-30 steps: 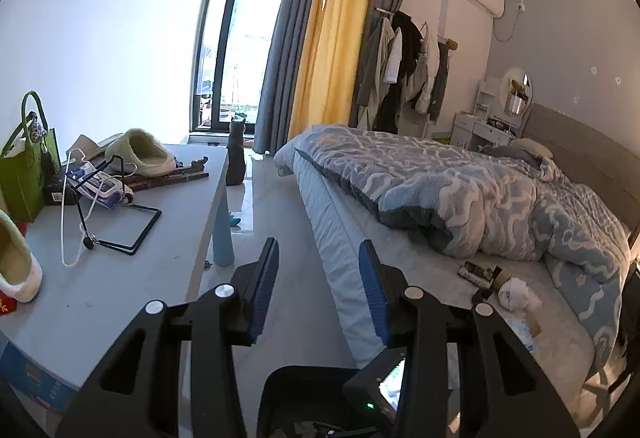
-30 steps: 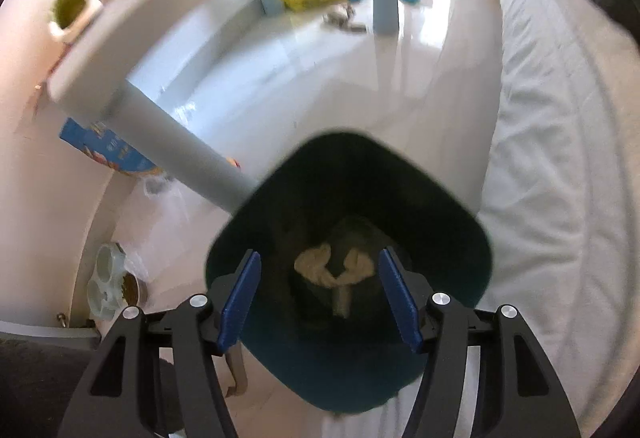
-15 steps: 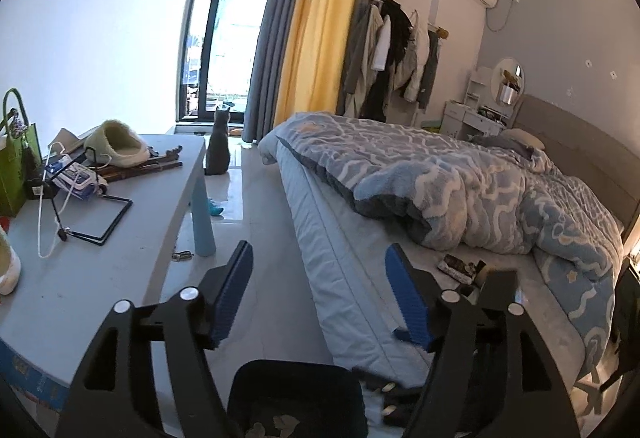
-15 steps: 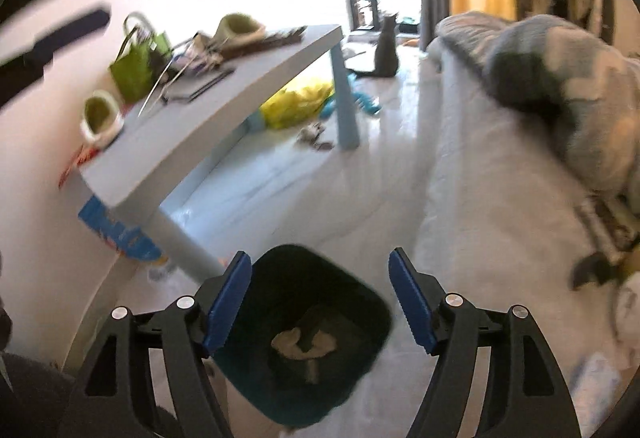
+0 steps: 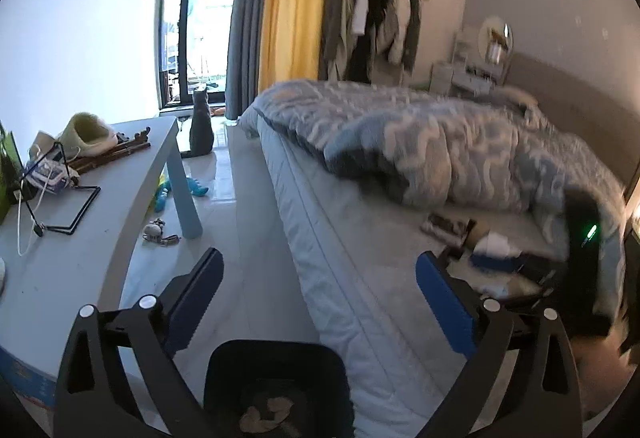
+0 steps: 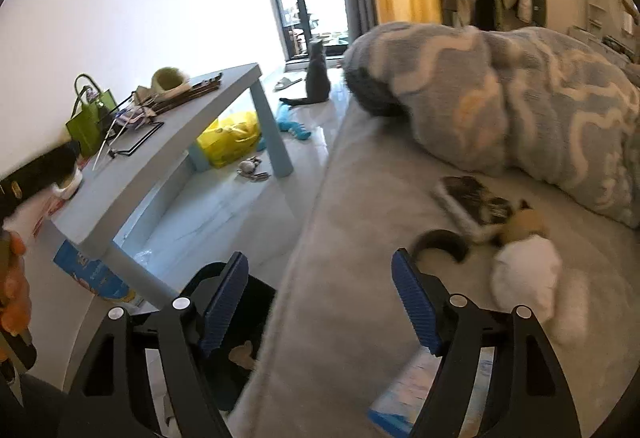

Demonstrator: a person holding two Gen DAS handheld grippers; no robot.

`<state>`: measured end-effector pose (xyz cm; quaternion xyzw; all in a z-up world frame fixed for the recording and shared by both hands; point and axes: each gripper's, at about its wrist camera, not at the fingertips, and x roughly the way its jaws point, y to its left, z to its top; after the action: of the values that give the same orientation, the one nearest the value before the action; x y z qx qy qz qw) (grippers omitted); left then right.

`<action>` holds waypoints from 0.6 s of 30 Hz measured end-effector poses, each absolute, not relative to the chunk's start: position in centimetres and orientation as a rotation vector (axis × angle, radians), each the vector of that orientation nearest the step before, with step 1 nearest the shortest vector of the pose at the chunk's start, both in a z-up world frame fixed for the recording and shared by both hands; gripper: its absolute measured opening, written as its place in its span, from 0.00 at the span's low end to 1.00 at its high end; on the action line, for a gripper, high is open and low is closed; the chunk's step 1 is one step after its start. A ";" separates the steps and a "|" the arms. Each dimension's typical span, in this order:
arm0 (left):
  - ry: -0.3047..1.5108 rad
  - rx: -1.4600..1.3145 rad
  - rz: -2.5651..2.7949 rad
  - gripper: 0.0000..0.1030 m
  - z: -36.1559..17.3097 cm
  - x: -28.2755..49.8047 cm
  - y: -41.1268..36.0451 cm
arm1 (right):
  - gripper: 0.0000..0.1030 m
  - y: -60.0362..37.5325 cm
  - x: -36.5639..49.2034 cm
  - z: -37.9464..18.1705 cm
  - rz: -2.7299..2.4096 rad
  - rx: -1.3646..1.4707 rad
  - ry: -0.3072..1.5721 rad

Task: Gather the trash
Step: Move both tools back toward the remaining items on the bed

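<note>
Now your left gripper [image 5: 318, 280] has its blue fingers [image 5: 202, 286] spread wide, just opened, and nothing sits between them. Below those fingers, on the floor beside the bed, stands the dark square trash bin [image 5: 276, 370] with some crumpled paper bits [image 5: 266, 412] already inside. Past the right finger, on the pale grey mattress [image 5: 340, 258], lies a blurry little pile of trash: a white crumpled tissue [image 5: 496, 244] and a dark flat packet [image 5: 446, 224].

Your right gripper [image 6: 320, 296] has also been opening its blue fingers [image 6: 226, 302], and they are spread with nothing between them. Just right of its right finger lies the same white tissue [image 6: 526, 268], with a tan lump [image 6: 524, 224] and the dark packet [image 6: 474, 203] just beyond it. A black curved ring piece [image 6: 440, 242] lies in front of that finger. Under the left finger you can see the bin [image 6: 232, 358].

Left of both grippers stands the grey counter [image 6: 160, 157] with a green bag [image 6: 86, 121]. A grey cat [image 6: 318, 73] sits far ahead by the window.
</note>
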<state>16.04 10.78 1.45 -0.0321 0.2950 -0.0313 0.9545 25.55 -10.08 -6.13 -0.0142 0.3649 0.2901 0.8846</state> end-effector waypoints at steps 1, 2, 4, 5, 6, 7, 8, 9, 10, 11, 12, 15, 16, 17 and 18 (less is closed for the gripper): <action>0.608 -0.047 -0.060 0.97 1.1 16.2 10.1 | 0.73 -10.8 25.6 -6.1 0.594 -0.026 0.758; 0.616 -0.049 -0.065 0.97 0.9 16.3 9.8 | 0.73 -11.3 25.6 -6.1 0.587 -0.024 0.756; 0.633 -0.068 -0.086 0.97 0.5 16.5 9.2 | 0.74 -12.5 25.6 -6.0 0.575 -0.018 0.753; 0.639 -0.071 -0.091 0.97 0.4 16.6 8.9 | 0.74 -13.1 25.6 -6.0 0.570 -0.013 0.753; 0.647 -0.069 -0.093 0.97 0.2 16.7 8.4 | 0.75 -13.7 25.6 -6.0 0.565 -0.007 0.754; 0.654 -0.067 -0.099 0.97 0.1 16.9 7.9 | 0.75 -14.3 25.7 -6.1 0.559 0.002 0.758; 0.658 -0.068 -0.107 0.97 0.0 17.0 7.6 | 0.75 -15.0 25.8 -6.3 0.555 0.012 0.763; 0.663 -0.074 -0.119 0.97 -0.1 17.0 7.2 | 0.75 -15.3 25.9 -6.4 0.552 0.019 0.767; 0.676 -0.092 -0.144 0.97 -0.3 17.1 6.8 | 0.75 -15.9 26.0 -6.7 0.547 0.028 0.777; 0.686 -0.106 -0.155 0.97 -0.5 17.3 6.4 | 0.75 -16.5 26.1 -7.0 0.543 0.036 0.786; 0.697 -0.118 -0.164 0.97 -0.7 17.4 6.1 | 0.75 -16.9 26.2 -7.2 0.539 0.041 0.793; 0.702 -0.120 -0.181 0.97 -1.1 17.6 4.9 | 0.75 -18.2 26.2 -7.8 0.524 0.046 0.806; 0.701 -0.106 -0.179 0.97 -1.3 17.6 4.4 | 0.75 -18.7 26.2 -8.0 0.520 0.048 0.808; 0.701 -0.088 -0.180 0.97 -1.4 17.7 3.9 | 0.75 -19.1 26.2 -8.1 0.516 0.052 0.812; 0.702 -0.078 -0.180 0.97 -1.4 17.7 3.6 | 0.75 -19.5 26.2 -8.2 0.516 0.058 0.816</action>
<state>17.70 3.59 -1.39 -0.0382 0.3432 -0.0879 0.9344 26.19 -19.54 -8.22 0.0278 0.3925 0.2478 0.8853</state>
